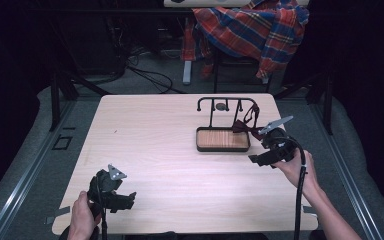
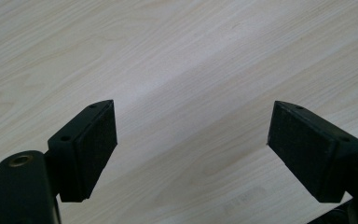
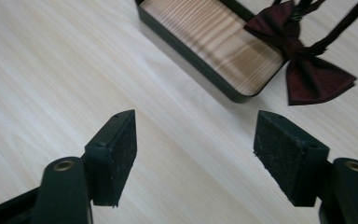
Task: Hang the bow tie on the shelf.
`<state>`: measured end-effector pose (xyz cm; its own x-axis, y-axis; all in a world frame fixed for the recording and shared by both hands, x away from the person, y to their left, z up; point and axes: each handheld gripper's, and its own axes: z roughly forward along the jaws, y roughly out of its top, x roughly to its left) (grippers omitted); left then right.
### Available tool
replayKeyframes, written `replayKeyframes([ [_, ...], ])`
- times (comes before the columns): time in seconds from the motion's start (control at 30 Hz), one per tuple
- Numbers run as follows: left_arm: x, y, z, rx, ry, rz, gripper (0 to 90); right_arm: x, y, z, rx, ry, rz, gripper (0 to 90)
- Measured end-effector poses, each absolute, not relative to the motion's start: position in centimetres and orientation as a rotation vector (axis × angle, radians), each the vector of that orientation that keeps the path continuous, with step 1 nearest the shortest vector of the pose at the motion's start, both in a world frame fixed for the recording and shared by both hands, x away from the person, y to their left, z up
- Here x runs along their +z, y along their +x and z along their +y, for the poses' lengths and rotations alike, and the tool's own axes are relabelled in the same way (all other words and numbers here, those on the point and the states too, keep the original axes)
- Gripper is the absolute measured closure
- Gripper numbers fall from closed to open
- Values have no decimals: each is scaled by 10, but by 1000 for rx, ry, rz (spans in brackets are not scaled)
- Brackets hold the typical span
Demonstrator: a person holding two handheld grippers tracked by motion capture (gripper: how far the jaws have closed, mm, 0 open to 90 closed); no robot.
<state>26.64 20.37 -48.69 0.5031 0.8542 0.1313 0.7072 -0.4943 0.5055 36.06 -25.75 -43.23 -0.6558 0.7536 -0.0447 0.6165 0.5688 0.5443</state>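
One pale wooden desk (image 1: 170,150) carried one black metal stand (image 1: 222,125), one dark red bow tie (image 1: 243,127) and two tongs. The stand had a wood-lined tray (image 1: 222,140) as its base and a black rail above it on thin posts; one small dark round object (image 1: 221,106) hung from that rail, too small to tell what it was. Beyond the desk, one red and blue plaid cloth (image 1: 252,30) was draped over a piece of furniture.

The left tongs (image 1: 125,199) sat at the near left corner of the desk, held by the person's left hand (image 1: 84,220). In the left gripper view the two jaws stood wide apart with bare desk (image 2: 182,70) between them, gripping nothing.

The right tongs (image 1: 258,159) hovered at the right side of the desk, held by the right hand (image 1: 295,167), just beside the near right corner of the tray. Their jaws also stood wide apart and empty in the right gripper view.

The bow tie (image 3: 303,65) lay at the tray's right end, its knot over the rim of the tray (image 3: 186,60) and one wing on the desk, with dark straps running up towards the rail. It was ahead of the right tongs, near them but not touching, and well apart from the left tongs.
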Motion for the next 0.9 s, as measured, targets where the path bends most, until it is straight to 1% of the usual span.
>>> replayKeyframes([
  [0.07,-487,266,204,521,2362,1292,158,-436,357,-254,725,1107,2561,284],
  [0.1,-487,266,204,521,2362,1293,158,-440,355,-251,743,1104,2586,251],
  [0.13,-487,266,204,521,2362,1293,158,-440,355,-251,743,1104,2586,251],
  [0.23,-487,266,203,522,2370,1290,158,-450,352,-244,702,1075,2631,197],
  [0.3,-487,267,203,525,2371,1293,158,-455,351,-241,689,1070,2653,181],
  [0.6,-487,267,203,525,2381,1290,158,-478,344,-233,610,1046,2727,167],
  [0.9,-487,267,203,525,2379,1290,158,-496,341,-233,556,1058,2789,130],
])
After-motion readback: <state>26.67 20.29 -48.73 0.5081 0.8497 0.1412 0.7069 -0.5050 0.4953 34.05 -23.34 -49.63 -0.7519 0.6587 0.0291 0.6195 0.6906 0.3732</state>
